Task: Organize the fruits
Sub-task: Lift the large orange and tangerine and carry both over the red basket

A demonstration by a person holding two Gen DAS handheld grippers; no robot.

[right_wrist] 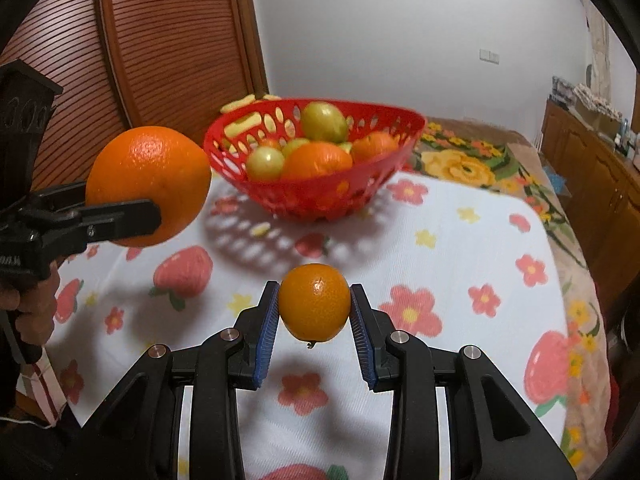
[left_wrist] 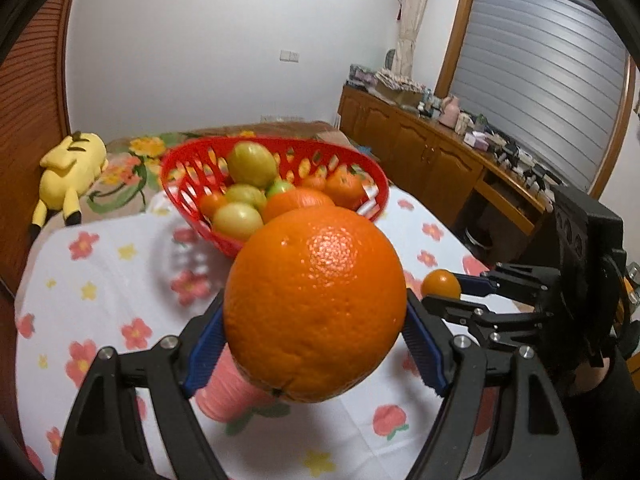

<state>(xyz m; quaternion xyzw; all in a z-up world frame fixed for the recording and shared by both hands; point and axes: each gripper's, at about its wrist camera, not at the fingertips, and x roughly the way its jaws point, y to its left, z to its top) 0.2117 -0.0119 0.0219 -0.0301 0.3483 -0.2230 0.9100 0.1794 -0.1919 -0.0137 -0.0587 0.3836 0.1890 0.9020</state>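
My left gripper (left_wrist: 314, 320) is shut on a big orange (left_wrist: 316, 304) and holds it in the air above the table; the orange also shows in the right wrist view (right_wrist: 148, 184). My right gripper (right_wrist: 314, 312) is shut on a small orange (right_wrist: 314, 302), also held above the table, and seen in the left wrist view (left_wrist: 441, 284). A red perforated basket (right_wrist: 320, 196) stands further back on the table with several oranges and green fruits inside. It also shows in the left wrist view (left_wrist: 192, 196).
The table wears a white cloth with flowers and strawberries (right_wrist: 460, 240). A yellow plush toy (left_wrist: 68, 172) lies behind on a flowered bed. A wooden cabinet (left_wrist: 420, 152) with clutter runs along the right wall. A slatted wooden door (right_wrist: 160, 40) stands at left.
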